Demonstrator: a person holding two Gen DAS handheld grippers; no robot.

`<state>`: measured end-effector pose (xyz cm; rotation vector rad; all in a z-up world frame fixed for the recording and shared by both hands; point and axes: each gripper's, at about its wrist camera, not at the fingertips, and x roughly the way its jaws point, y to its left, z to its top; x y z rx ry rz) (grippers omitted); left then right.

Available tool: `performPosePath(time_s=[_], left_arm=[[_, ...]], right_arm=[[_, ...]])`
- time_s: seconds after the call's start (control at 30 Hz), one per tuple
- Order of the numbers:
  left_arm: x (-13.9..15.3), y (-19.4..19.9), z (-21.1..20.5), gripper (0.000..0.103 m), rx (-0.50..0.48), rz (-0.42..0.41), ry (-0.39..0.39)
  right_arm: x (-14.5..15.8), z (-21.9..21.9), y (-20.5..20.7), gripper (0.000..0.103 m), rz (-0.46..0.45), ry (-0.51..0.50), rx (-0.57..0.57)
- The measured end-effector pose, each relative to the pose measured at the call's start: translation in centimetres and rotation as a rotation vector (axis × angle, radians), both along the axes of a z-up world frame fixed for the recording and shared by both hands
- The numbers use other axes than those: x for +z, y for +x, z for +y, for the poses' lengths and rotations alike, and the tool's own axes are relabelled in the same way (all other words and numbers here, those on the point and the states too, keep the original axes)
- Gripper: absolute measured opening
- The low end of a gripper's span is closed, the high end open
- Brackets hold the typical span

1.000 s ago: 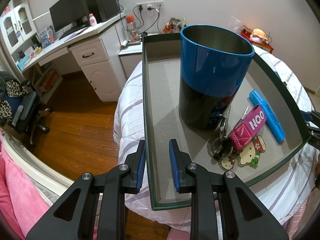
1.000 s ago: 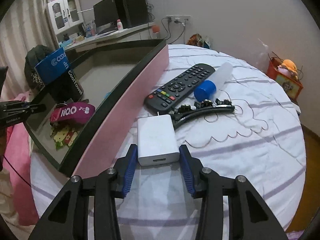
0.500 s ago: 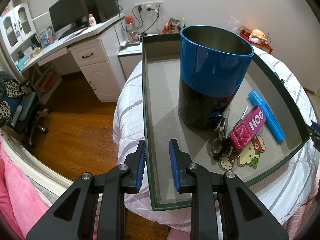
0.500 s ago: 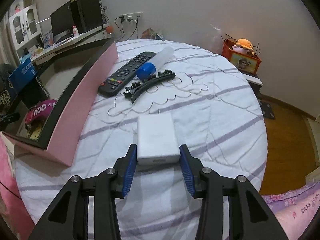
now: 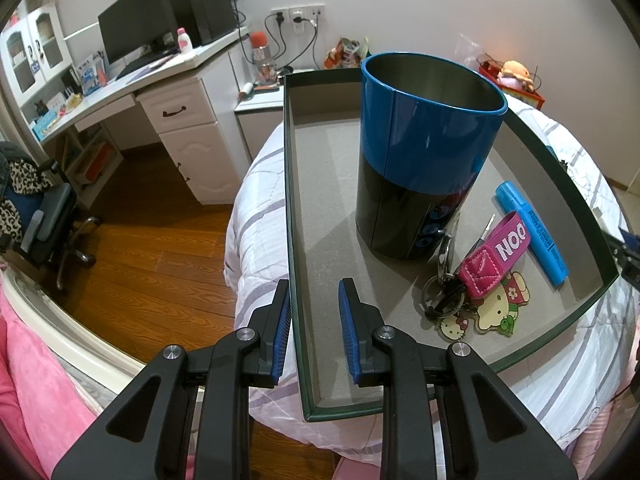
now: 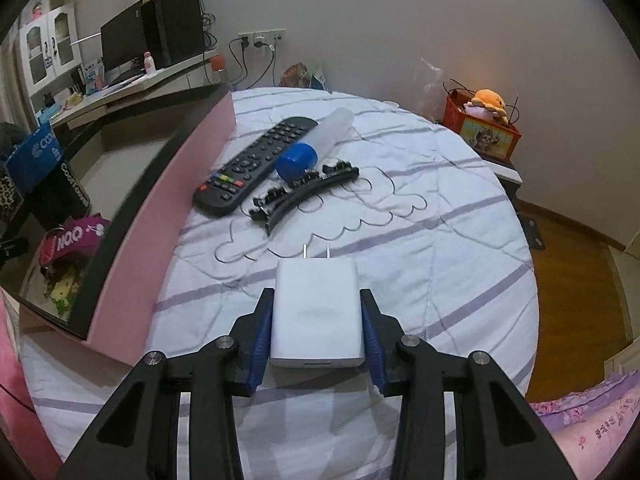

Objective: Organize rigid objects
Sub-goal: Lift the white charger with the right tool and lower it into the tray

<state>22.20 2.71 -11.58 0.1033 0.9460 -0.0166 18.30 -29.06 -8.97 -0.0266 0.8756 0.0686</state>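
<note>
My left gripper [image 5: 314,334] straddles the near left wall of the pink box [image 5: 298,340], one pad on each side, with a visible gap on the inner side. In the box stand a blue and black tin [image 5: 420,152], a pink keychain with keys [image 5: 476,276] and a blue marker [image 5: 532,232]. My right gripper [image 6: 318,326] is shut on a white charger [image 6: 318,312], held above the bed, prongs forward. A black remote [image 6: 256,164], a blue-capped bottle [image 6: 316,146] and a black hair clip [image 6: 304,192] lie on the bedspread.
The box [image 6: 132,236] sits at the bed's left edge, left of my right gripper. A desk with monitor [image 5: 136,32] and a chair [image 5: 40,224] stand left over wooden floor. A red toy box [image 6: 486,128] stands at the bed's far right.
My right gripper has lifted the charger and swung right, away from the box wall, then back a little toward it. The left gripper has stayed on the box wall.
</note>
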Motion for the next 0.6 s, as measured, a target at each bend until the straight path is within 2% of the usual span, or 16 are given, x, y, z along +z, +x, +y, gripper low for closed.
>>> performPosePath(time_s=[0.37, 0.6], left_arm=[[0.0, 0.0, 0.0, 0.023, -0.001, -0.001, -0.001], [0.1, 0.4, -0.3, 0.024, -0.006, 0.002, -0.016]], right_arm=[[5.7, 2.9, 0.3, 0.041, -0.135, -0.028, 0.042], [7.8, 6.4, 1.4, 0.041, -0.183, -0.023, 0.111]])
